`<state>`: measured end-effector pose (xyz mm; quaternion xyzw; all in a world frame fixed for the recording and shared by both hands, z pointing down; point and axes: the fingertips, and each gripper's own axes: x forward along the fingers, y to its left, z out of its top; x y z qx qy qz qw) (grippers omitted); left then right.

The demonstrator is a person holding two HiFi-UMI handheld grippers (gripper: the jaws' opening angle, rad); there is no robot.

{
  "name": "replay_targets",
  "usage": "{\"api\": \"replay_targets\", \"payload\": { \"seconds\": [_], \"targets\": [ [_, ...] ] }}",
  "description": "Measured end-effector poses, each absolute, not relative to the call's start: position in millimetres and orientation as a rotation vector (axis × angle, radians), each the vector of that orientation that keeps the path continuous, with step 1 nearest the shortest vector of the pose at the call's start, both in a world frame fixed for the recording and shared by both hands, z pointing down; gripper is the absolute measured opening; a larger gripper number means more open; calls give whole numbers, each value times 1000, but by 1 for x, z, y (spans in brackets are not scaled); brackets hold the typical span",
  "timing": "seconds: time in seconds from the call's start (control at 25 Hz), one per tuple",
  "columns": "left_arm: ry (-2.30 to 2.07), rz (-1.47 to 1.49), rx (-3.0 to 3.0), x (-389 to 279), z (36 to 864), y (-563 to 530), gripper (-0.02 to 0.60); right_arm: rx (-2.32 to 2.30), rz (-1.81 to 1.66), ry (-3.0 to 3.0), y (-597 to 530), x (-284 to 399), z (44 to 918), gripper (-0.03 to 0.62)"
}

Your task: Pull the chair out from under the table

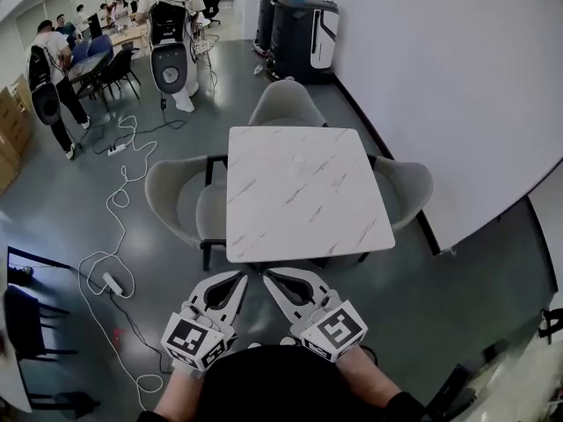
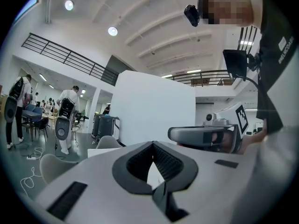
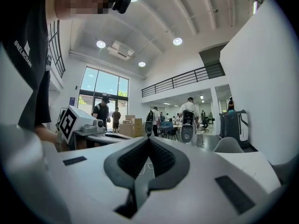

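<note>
White curved partition (image 1: 440, 77) fills the right side of the head view; its base runs close behind the right-hand chair.

Square white marble-pattern table (image 1: 299, 192) at centre, top bare.

Three grey shell chairs around it:
- left chair (image 1: 171, 200): seat part way under the table's left edge, back well clear of it.
- far chair (image 1: 286, 104): pushed in, back just beside the far edge.
- right chair (image 1: 406, 187): pushed in, between table and partition.

Cannot tell which chair the task means. No chair back shows on the near side.

Two dark upright machines (image 1: 303, 29) stand beyond the far chair, against the partition.

White cable (image 1: 119, 205) loops over the floor left of the left chair, ending at a power strip (image 1: 112, 282).

Left gripper (image 1: 241, 276) and right gripper (image 1: 267, 276) are held side by side just short of the table's near edge, tips angled toward each other. Both pairs of jaws are pressed together with nothing between them.

Floor (image 1: 475, 297): smooth grey, slightly glossy. The room is a tall open hall with ceiling spots and a railed balcony. People (image 1: 53, 69) stand at desks far left.
</note>
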<state>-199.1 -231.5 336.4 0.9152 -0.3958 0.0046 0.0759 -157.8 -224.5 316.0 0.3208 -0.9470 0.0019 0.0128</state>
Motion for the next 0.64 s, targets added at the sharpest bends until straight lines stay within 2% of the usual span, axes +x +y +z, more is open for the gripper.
{"api": "replay_targets", "payload": {
  "seconds": [0.64],
  "targets": [
    [-1128, 53, 2755, -168, 341, -232, 5, 1061, 85, -2935, -227, -125, 323, 12]
  ]
}}
